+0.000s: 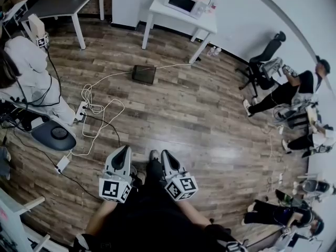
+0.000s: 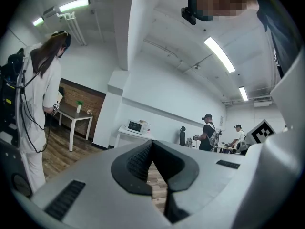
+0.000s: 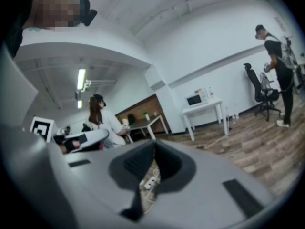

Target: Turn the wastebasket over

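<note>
A dark, boxy container (image 1: 143, 74) stands on the wooden floor a good way ahead of me, by a white cable; it may be the wastebasket. Both grippers are held close to my body, far short of it. In the head view my left gripper (image 1: 124, 150) and right gripper (image 1: 165, 154) point forward side by side. The left gripper (image 2: 151, 145) has its jaws together with nothing between them. In its own view, the right gripper (image 3: 155, 145) is likewise shut and empty. The container shows in neither gripper view.
White cables and a power strip (image 1: 80, 111) trail over the floor at the left. A person in white (image 1: 29, 70) stands at the far left. A white table with a microwave (image 1: 181, 2) and a grey table (image 1: 58, 3) line the back wall. People and an office chair (image 1: 262, 62) are at the right.
</note>
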Demonstrator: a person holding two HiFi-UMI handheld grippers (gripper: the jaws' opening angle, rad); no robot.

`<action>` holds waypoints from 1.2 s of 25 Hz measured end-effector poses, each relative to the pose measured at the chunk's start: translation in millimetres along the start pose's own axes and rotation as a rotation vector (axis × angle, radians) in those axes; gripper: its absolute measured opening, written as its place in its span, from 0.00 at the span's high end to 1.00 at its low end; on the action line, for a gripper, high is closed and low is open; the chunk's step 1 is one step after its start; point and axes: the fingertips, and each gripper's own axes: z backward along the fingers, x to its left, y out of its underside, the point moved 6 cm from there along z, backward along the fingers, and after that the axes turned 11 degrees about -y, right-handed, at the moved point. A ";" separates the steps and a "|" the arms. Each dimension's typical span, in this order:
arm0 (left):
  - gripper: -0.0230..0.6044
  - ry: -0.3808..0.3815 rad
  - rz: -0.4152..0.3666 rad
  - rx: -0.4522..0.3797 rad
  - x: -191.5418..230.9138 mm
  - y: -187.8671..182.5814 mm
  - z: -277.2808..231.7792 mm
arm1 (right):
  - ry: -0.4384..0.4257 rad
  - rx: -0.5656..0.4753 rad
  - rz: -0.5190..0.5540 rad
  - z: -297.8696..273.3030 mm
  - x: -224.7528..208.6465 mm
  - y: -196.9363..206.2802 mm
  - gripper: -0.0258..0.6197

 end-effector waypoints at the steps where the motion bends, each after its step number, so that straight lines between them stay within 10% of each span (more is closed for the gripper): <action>1: 0.91 -0.002 0.004 0.007 3.4 2.1 -0.3 | 0.002 0.001 0.000 -3.2 0.1 0.7 0.91; 30: 0.91 -0.097 -0.048 0.031 17.2 -35.0 -283.1 | -0.094 0.040 0.026 -220.0 -183.6 -124.0 0.91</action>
